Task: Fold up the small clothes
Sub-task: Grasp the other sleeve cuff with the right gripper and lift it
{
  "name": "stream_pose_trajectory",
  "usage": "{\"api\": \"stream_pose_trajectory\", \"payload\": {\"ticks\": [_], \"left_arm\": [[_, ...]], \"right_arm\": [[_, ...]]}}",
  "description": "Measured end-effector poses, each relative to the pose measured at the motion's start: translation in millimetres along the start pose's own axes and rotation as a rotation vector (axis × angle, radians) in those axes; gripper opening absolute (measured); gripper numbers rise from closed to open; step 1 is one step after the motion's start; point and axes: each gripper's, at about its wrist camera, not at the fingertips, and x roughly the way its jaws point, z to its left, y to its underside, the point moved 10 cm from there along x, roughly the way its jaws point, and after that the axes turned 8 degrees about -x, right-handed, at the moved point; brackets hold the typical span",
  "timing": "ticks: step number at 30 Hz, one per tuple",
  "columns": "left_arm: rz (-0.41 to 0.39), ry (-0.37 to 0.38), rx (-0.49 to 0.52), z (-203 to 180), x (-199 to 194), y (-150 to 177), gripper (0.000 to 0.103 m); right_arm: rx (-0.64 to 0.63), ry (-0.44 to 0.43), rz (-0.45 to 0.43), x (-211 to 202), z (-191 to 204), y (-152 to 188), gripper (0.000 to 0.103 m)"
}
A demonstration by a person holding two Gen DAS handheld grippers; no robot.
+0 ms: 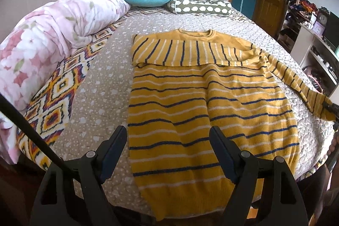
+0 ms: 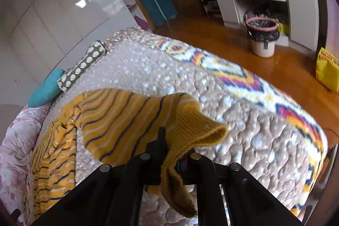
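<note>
One striped sweater (image 1: pixel 190 103) lies flat on the bed (image 1: pixel 101 82), its left sleeve folded across the chest. Right tongs (image 2: pixel 169 141) pinch the other sleeve's cuff (image 2: pixel 190 132), lifted; left tongs (image 1: pixel 167 137) hover spread above the hem.

Sweater cuff (image 2: pixel 190 126) hides the right gripper (image 2: pixel 169 141) tips

No legible text, label, brand, number or sign is found in either view. The clock (image 1: pixel 323 18) on the shelf unit (image 1: pixel 305 43) is too small and blurred for its dial to be read.
</note>
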Motion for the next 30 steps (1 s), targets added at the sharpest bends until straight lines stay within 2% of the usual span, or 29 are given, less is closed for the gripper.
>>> {"api": "stream_pose_trajectory", "payload": {"ticks": [3,8,12,15,19,23,24,27,30], "left_arm": [[-0.005,0.002,-0.006,3,-1,-1,0.079],[-0.017,0.013,-0.056,17,-3,-2,0.079],[-0.019,0.026,-0.098,34,-2,2,0.079],[-0.012,0.046,-0.147,55,-5,5,0.079],[-0.043,0.058,-0.206,81,-13,3,0.079],[-0.083,0.053,-0.254,108,-19,1,0.079],[-0.089,0.049,-0.263,115,-19,2,0.079],[-0.092,0.037,-0.289,134,-17,6,0.079],[-0.085,0.028,-0.305,150,-12,10,0.079]], "right_arm": [[-0.018,-0.024,-0.033,-12,12,-17,0.005],[0.036,-0.182,-0.071,-32,39,-57,0.005],[0.005,-0.234,-0.071,-39,75,-86,0.005],[-0.096,-0.249,-0.069,-37,129,-103,0.005],[-0.266,-0.303,-0.048,-24,234,-109,0.005],[-0.472,-0.38,0.026,12,375,-79,0.005],[-0.505,-0.394,0.046,20,398,-67,0.005],[-0.636,-0.423,0.124,57,487,-16,0.005],[-0.771,-0.428,0.209,96,562,54,0.005]]}}
